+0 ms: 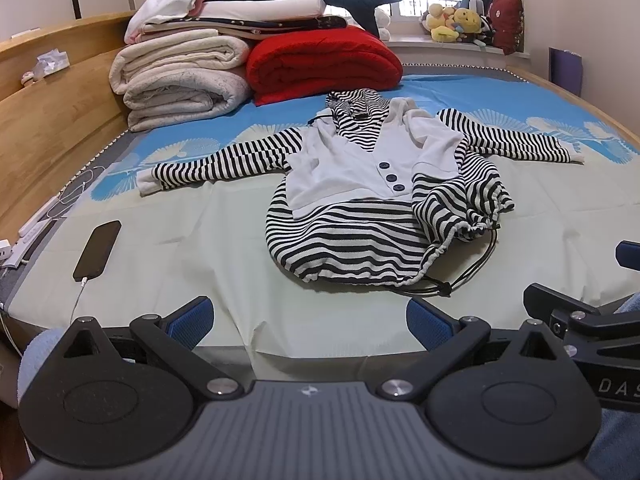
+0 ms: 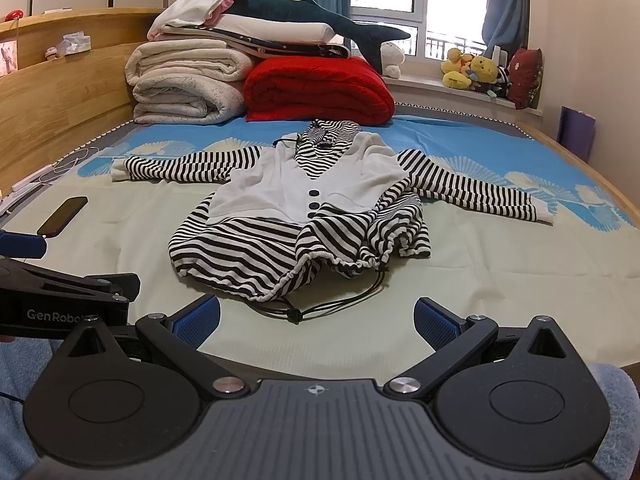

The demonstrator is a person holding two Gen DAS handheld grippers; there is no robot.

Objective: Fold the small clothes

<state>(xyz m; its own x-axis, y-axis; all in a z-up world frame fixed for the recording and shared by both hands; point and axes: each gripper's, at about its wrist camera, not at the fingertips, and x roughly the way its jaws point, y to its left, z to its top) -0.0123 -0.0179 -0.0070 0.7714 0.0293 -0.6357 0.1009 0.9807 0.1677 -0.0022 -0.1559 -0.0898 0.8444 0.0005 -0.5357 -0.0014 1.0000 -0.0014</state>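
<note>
A small black-and-white striped hooded top [image 1: 360, 184] [image 2: 304, 216] with a white buttoned front lies face up on the bed, both sleeves spread out sideways. Its right hem corner is bunched and folded over, and a black drawstring [image 1: 436, 286] [image 2: 320, 308] trails toward me. My left gripper [image 1: 310, 326] hangs open near the bed's front edge, short of the hem, holding nothing. My right gripper [image 2: 316, 324] is open too, just in front of the drawstring. Each gripper shows at the edge of the other's view.
A black phone [image 1: 98, 250] [image 2: 62, 216] on a white cable lies to the left on the sheet [image 1: 192, 240]. Folded cream blankets [image 1: 180, 80], a red quilt [image 1: 324, 64] and a plush shark are stacked at the back. A wooden headboard [image 1: 52, 92] runs along the left.
</note>
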